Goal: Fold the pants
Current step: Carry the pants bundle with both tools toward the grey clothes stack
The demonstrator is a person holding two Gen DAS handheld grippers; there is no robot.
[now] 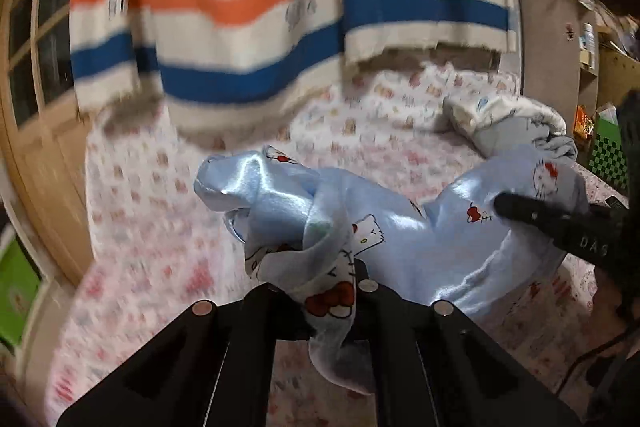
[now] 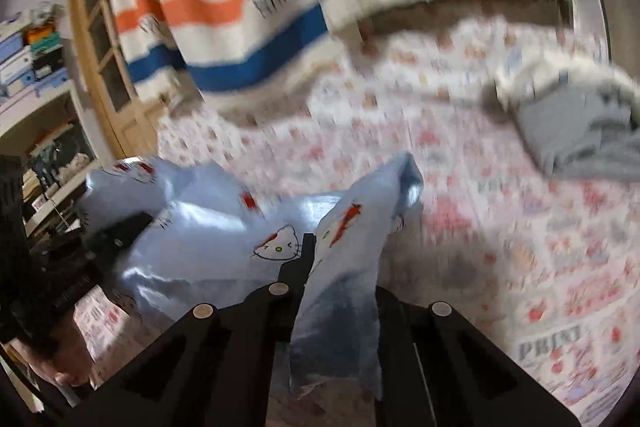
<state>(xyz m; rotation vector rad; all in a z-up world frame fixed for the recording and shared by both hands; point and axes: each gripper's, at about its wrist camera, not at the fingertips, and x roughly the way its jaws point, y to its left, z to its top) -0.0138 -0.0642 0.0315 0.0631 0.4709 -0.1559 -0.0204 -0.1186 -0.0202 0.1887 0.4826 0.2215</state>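
Light blue satin pants point(image 1: 420, 239) with a cartoon cat print hang bunched above a patterned bed sheet point(image 1: 160, 195). My left gripper point(image 1: 332, 291) is shut on one part of the pants. My right gripper point(image 2: 340, 267) is shut on another part of the same pants point(image 2: 208, 227), which drape between the two. The right gripper also shows in the left wrist view point(image 1: 520, 211) on the right, pinching the cloth. The left gripper shows in the right wrist view point(image 2: 132, 227) on the left.
A striped blanket point(image 1: 248, 15) in white, orange, blue and brown hangs at the back. A folded grey and white pile of clothes point(image 1: 516, 123) lies at the back right of the bed. A wooden window frame point(image 1: 36, 99) stands on the left, shelves point(image 1: 592, 39) on the right.
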